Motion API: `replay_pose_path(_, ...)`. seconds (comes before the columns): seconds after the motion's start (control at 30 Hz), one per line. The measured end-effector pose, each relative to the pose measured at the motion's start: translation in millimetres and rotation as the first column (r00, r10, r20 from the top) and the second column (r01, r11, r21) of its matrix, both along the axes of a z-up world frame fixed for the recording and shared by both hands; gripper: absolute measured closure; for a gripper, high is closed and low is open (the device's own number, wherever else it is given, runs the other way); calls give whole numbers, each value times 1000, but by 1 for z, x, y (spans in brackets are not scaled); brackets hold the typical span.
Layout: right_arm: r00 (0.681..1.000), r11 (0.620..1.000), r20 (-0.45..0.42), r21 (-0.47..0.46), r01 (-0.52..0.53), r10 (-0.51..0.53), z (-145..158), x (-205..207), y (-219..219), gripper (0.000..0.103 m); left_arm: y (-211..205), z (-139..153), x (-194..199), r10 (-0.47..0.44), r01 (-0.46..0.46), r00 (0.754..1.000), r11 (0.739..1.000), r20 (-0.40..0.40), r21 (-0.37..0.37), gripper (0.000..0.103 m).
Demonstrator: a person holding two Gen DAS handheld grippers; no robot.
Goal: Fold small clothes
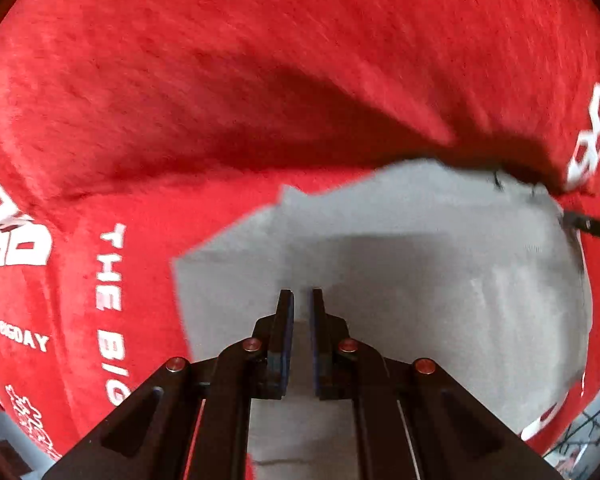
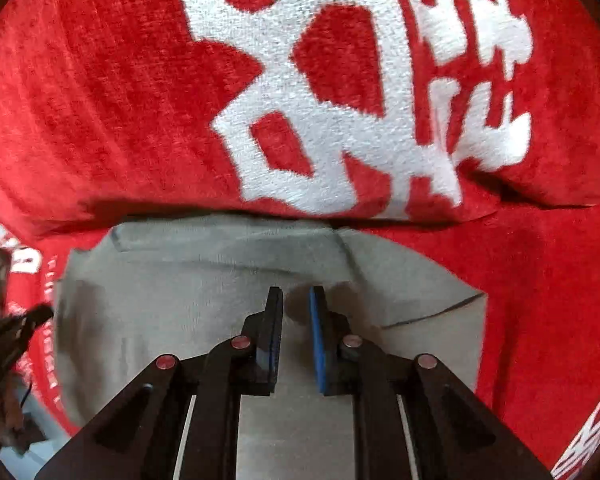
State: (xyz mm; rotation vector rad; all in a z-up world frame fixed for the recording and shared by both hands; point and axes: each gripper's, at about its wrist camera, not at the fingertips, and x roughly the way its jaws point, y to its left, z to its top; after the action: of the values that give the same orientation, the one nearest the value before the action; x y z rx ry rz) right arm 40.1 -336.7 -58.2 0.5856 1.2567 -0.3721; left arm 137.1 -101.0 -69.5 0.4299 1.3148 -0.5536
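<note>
We take the grey garment (image 1: 420,264) as our landmark; it lies flat on a red towel with white lettering (image 1: 220,80), and the red cloth shows on every side of it. A raised fold of that towel hangs over the garment's far edge and throws a shadow along it in both wrist views.

The left gripper (image 1: 303,300) hovers over the garment's middle with its jaws drawn nearly together and nothing between them. The right gripper (image 2: 296,300) also points down at the grey garment (image 2: 204,280), its blue-lined pads (image 2: 315,332) a narrow gap apart and likewise empty; they pinch no cloth that we can see.

We judge the garment light, soft and limp, a thin knit that will sag and drag rather than hold a shape. A seam or hem line runs out to the right of the right gripper, near the garment's edge. We would take hold at the edges or corners, one gripper each, pinching a single layer and keeping clear of the towel's pile beneath, which could snag.
</note>
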Motion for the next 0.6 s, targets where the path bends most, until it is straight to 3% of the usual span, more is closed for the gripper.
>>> replay_pose_path(0.07,999,999,17,24,39,-39,-4,5,-7,87,-9,-9,-12,-5,5,1000,1000,-30,-3,94)
replay_pose_path(0.17,1000,1000,19,14,-21,21,-11,17,2,85,-12,-18,-21,-2,2,999,1000,-49,-9,94)
replay_pose_path(0.2,999,999,8,5,-52,52,-16,24,7,75,-13,-19,-24,-1,0,999,1000,-52,-10,94)
replay_pose_path(0.23,997,997,-14,-6,-73,72,-20,28,14,56,-13,-20,-26,2,-2,999,1000,-54,-11,94)
replay_pose_path(0.3,994,996,-76,-47,-78,75,-35,37,22,52,-13,-22,-29,9,-10,998,1000,-55,-9,94)
replay_pose_path(0.33,996,997,-66,-58,-58,54,-38,36,23,60,-12,-24,-30,19,-20,998,1000,-59,-9,94)
replay_pose_path(0.4,998,996,-63,-93,9,-14,-36,34,21,99,-11,-26,-31,32,-33,997,999,-67,-12,94)
replay_pose_path(0.47,997,994,-15,-81,71,-72,-29,27,15,99,-10,-30,-33,37,-37,997,999,-65,-11,94)
replay_pose_path(0.53,994,985,31,-138,106,-103,-15,12,7,99,-9,-35,-36,36,-36,997,999,-65,-11,94)
replay_pose_path(0.6,995,981,24,-165,102,-99,-15,11,3,99,-6,-39,-39,33,-34,998,999,-62,-11,94)
